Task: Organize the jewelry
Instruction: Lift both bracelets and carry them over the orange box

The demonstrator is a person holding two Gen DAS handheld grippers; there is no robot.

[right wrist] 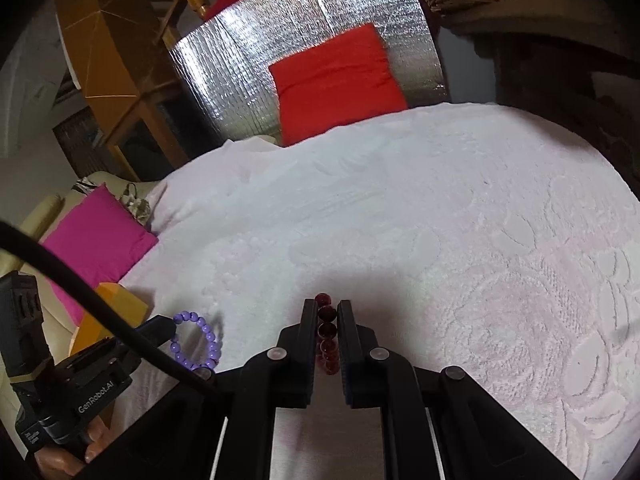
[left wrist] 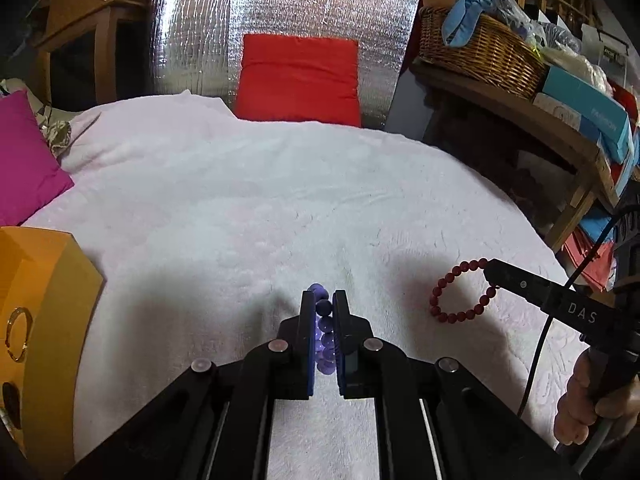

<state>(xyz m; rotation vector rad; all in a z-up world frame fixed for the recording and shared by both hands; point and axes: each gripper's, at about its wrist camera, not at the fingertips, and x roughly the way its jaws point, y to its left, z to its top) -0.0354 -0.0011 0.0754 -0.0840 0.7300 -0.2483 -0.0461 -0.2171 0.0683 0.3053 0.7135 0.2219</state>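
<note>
— Beads first, nearest to us: the left gripper is pinched on a purple bead bracelet, its jaws nearly together with the beads stacked edge-on between the blue pads.

— And the other one?

— The right gripper is pinching a dark red bead bracelet the same way, beads lined up between the two black fingers. From the left wrist you see that red loop hanging open from the fingertips above the blanket, its shadow falling on the cloth beneath.

— So neither bracelet lies on the bed?

— The red one looks lifted clear. The purple loop, seen from the right wrist, dangles from the left gripper's tip just above the cloth; whether its lowest beads brush the cloth I can't tell.

— Who's holding them?

— A person; a hand grips the right handle at the edge of the left view, with a black cable running along it.

— What's off to the left?

— A yellow box, open, with a gold bangle lying in it. It sits at the near left edge of the white blanket, which is plush and embossed with a flower pattern.

— Farther out?

— A magenta cushion at the blanket's left edge, then a red cushion leaning on a silver foil panel at the far end. To the right, a wooden shelf carries a wicker basket with a blue cloth draped over it, and teal boxes beside that.
</note>
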